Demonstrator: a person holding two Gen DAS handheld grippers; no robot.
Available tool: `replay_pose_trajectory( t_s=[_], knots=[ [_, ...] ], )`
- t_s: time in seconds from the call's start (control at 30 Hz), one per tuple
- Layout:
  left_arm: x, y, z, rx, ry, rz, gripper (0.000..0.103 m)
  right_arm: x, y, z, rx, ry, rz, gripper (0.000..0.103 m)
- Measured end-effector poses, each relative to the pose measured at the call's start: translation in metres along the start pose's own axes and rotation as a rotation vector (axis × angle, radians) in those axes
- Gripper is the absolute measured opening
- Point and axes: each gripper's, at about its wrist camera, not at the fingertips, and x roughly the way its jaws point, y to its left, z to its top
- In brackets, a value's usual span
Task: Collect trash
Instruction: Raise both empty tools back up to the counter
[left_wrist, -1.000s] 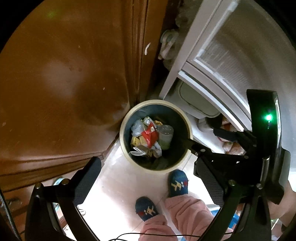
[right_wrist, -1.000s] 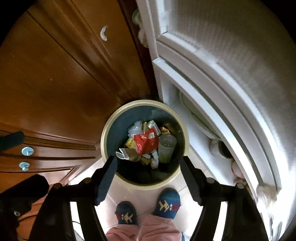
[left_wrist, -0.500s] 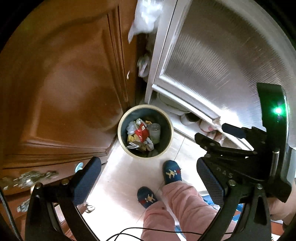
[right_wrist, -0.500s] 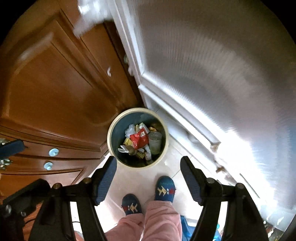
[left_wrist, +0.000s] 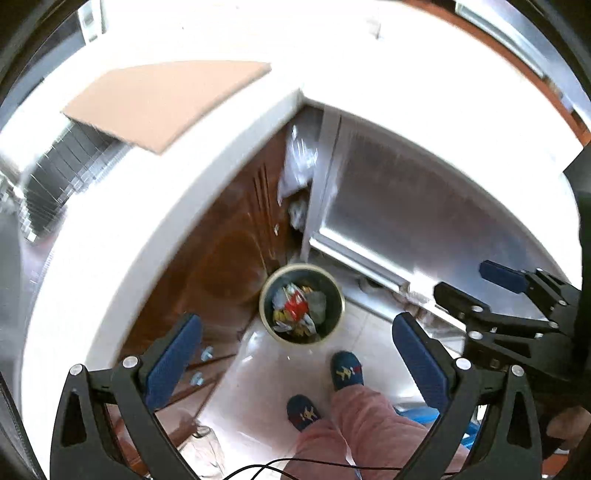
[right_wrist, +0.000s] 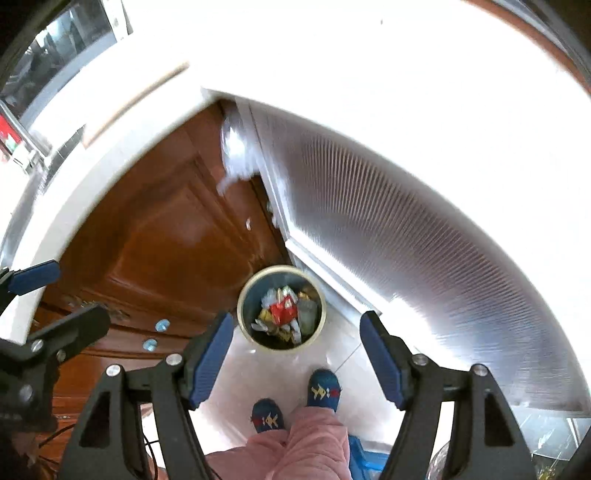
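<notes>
A round cream-rimmed trash bin (left_wrist: 336, 291) (right_wrist: 243, 295) stands on the floor far below both grippers, in the corner between a brown wooden cabinet and a ribbed glass door. It holds crumpled wrappers, among them a red one (left_wrist: 296, 305) (right_wrist: 282, 309), and a clear cup. My left gripper (left_wrist: 295, 347) is open with nothing between its blue pads. My right gripper (right_wrist: 295, 354) is open and empty too; in the left wrist view it shows at the right edge (left_wrist: 480, 284).
A white countertop edge (left_wrist: 155, 236) (right_wrist: 92, 173) curves over the wooden cabinet (left_wrist: 225, 258) (right_wrist: 159, 240). A brown board (left_wrist: 162, 99) lies on the counter. The ribbed glass door (right_wrist: 424, 258) fills the right. A person's pink trouser legs and blue slippers (left_wrist: 345, 369) (right_wrist: 324, 391) stand by the bin.
Both grippers have risen well above the bin, which now looks much smaller. The countertop and the board on it have come into view. Both stay open and empty.
</notes>
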Motion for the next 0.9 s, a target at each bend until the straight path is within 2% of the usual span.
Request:
replay_pose_trajectory(
  t_s=[0.27, 0.43, 0.67, 0.9],
  knots=[
    [-0.073, -0.009, 0.027, -0.023, -0.143, 0.054, 0.102, -0.075, -0.006, 0.02, 0.027, -0.122, 0.023, 0.072],
    [-0.112, -0.016, 0.043, -0.035, -0.225, 0.063, 0.102, -0.122, -0.009, 0.037, 0.036, -0.21, 0.039, 0.072],
    [-0.146, -0.029, 0.056, -0.058, -0.306, 0.081, 0.102, -0.166, -0.006, 0.045, 0.023, -0.321, 0.032, 0.072],
    [-0.162, -0.037, 0.059, -0.074, -0.344, 0.103, 0.102, -0.188, -0.007, 0.047, 0.03, -0.384, 0.035, 0.072]
  ],
)
